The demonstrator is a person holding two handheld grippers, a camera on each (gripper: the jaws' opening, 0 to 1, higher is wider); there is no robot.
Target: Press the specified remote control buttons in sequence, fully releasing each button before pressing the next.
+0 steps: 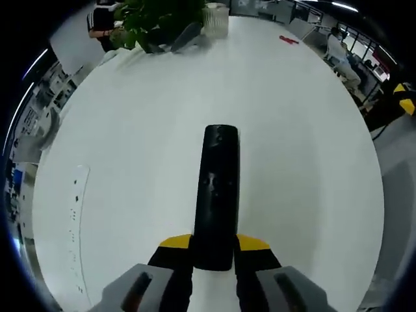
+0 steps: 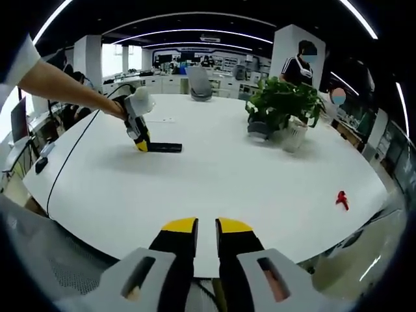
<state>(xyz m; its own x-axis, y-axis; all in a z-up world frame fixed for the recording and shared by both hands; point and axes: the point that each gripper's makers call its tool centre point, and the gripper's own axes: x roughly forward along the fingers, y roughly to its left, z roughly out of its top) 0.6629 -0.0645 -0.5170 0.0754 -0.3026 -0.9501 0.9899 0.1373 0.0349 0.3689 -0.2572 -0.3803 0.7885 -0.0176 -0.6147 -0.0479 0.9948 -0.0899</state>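
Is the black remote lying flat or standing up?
Lying flat: the remote rests lengthwise on the white table, its near end between the left gripper's fingers.

The white table (image 2: 214, 175) lies bare and open around the black remote control (image 1: 216, 195). At its far edge stand a potted plant (image 2: 283, 104) and a ribbed glass jar (image 1: 216, 18); a small red object (image 2: 342, 200) lies well apart.

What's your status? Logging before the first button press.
Left gripper shut on remote, flat on white table. Right gripper shut, empty, off the table's edge. Nothing between.
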